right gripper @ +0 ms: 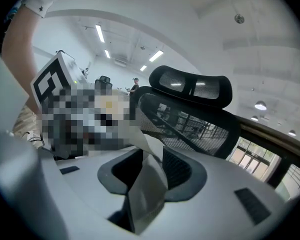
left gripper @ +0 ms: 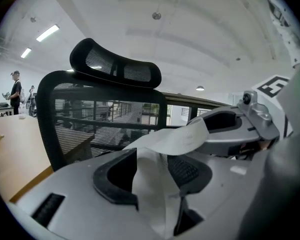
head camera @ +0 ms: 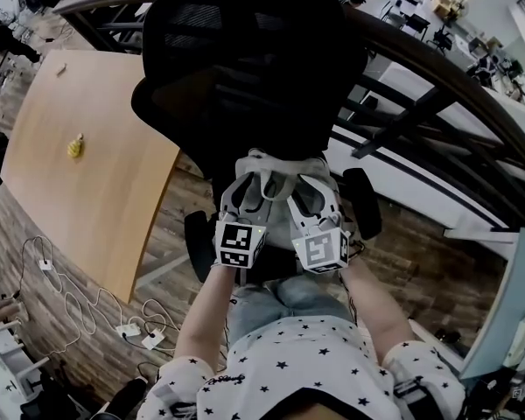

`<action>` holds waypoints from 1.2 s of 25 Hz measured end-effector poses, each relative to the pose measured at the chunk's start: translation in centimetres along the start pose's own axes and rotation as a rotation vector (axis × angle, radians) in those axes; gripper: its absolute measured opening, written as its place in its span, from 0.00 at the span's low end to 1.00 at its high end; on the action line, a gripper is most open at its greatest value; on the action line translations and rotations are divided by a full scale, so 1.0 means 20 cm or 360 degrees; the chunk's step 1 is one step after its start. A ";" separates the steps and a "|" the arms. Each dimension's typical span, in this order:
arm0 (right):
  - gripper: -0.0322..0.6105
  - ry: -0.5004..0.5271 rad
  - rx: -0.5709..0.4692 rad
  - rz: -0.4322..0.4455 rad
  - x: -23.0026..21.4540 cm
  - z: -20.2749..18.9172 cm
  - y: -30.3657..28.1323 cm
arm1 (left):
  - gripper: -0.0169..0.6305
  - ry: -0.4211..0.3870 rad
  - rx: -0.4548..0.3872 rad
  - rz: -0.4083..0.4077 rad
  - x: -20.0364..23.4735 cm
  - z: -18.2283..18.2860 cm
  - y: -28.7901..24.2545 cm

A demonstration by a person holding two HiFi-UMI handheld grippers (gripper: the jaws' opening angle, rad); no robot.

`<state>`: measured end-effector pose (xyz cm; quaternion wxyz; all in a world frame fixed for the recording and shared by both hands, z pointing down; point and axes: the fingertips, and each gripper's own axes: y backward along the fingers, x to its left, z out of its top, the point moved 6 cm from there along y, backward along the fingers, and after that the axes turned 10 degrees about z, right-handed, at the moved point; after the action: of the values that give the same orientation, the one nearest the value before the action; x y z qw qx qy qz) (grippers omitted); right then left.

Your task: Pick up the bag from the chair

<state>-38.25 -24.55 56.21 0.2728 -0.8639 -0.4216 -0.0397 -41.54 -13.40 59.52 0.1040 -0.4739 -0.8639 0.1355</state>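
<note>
1. Bag [head camera: 278,166] is sitting on the chair [head camera: 245,51] seat near its front edge, straight ahead of both grippers, its white handles reaching back toward the person.
2. Left gripper [head camera: 248,186] and right gripper [head camera: 303,191] are standing spread, equally near, each with a handle strip [left gripper: 152,184] lying loose between its jaws.

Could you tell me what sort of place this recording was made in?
Probably an open-plan office or lab: a mesh office chair, a long wooden table, and strip lights on the ceiling.
</note>
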 end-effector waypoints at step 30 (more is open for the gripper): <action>0.05 -0.0478 -0.0317 -0.0134 0.25 0.15 0.35 | 0.05 0.0005 -0.0296 0.0013 -0.30 0.19 0.44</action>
<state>-30.34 -23.06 52.11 0.1181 -0.8644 -0.4874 0.0367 -32.47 -14.48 52.67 0.0603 -0.4851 -0.8706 0.0545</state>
